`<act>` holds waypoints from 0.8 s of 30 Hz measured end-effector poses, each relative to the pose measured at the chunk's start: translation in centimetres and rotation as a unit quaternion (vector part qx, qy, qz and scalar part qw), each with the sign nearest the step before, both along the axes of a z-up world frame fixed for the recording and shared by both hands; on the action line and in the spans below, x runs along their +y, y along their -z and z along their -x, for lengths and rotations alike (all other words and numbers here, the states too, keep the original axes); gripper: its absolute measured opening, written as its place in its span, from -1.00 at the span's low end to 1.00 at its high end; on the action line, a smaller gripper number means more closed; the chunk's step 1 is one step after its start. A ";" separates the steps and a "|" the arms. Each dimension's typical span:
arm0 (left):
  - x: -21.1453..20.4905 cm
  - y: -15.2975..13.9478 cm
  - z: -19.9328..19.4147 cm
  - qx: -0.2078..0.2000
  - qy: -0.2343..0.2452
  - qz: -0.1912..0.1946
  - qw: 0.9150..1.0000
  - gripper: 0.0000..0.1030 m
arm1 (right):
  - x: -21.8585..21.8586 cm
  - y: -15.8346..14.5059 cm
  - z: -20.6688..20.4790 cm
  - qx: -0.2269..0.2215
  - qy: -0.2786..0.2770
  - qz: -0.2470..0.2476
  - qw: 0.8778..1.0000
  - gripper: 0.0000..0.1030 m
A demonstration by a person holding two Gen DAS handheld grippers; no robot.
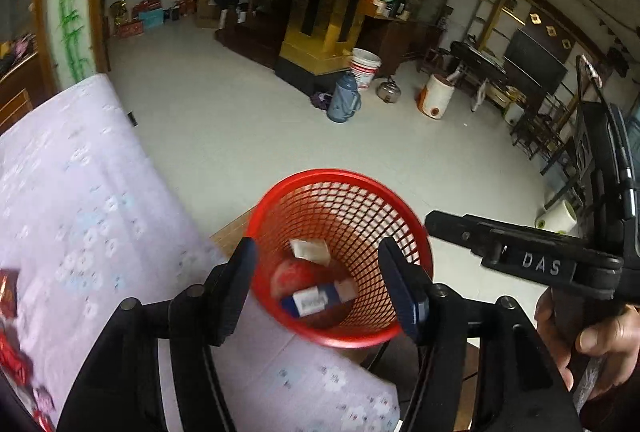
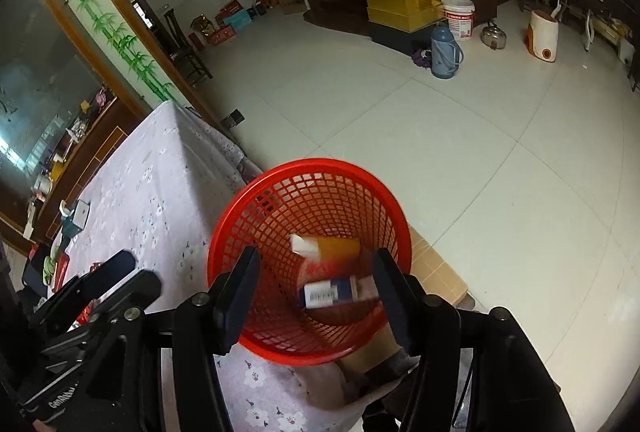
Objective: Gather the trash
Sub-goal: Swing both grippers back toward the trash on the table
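Observation:
A red mesh wastebasket [image 1: 340, 191] [image 2: 280, 183] stands beside the table's corner, on a wooden bench. Inside lie a blue and white carton [image 1: 316, 298] [image 2: 332, 292], a small white box [image 1: 310, 250] [image 2: 304, 244], a red wrapper [image 1: 294, 274] and an orange piece [image 2: 340, 248]. My left gripper [image 1: 320, 288] hovers open above the basket mouth, nothing between its fingers. My right gripper [image 2: 314, 292] is also open and empty over the basket. In the left wrist view the right gripper's body [image 1: 520, 252] shows at the right, held by a hand [image 1: 600, 344].
A table with a pale floral cloth [image 1: 80, 191] [image 2: 152, 191] lies left of the basket, with red packets [image 1: 12, 352] and small items [image 2: 68, 224] on it. On the tiled floor beyond stand a blue thermos [image 1: 344, 99], white bucket [image 1: 365, 65] and kettle [image 2: 494, 35].

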State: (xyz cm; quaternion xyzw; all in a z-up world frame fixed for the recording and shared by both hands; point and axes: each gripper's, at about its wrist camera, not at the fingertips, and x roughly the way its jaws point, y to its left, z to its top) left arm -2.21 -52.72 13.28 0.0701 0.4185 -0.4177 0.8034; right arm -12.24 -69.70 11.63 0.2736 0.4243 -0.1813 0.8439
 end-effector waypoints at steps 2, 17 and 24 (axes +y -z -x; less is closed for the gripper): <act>1.8 -0.2 0.0 0.001 -0.019 0.001 1.000 0.19 | 0.9 0.0 -0.2 -0.001 -0.010 -0.008 1.000 0.21; 23.8 1.5 3.1 0.027 -0.199 -0.015 0.980 0.19 | 18.3 2.0 -4.6 0.024 -0.185 -0.024 0.982 0.21; 34.5 3.1 4.9 0.046 -0.280 -0.025 0.959 0.19 | 26.9 3.0 -4.7 0.037 -0.250 -0.032 0.967 0.21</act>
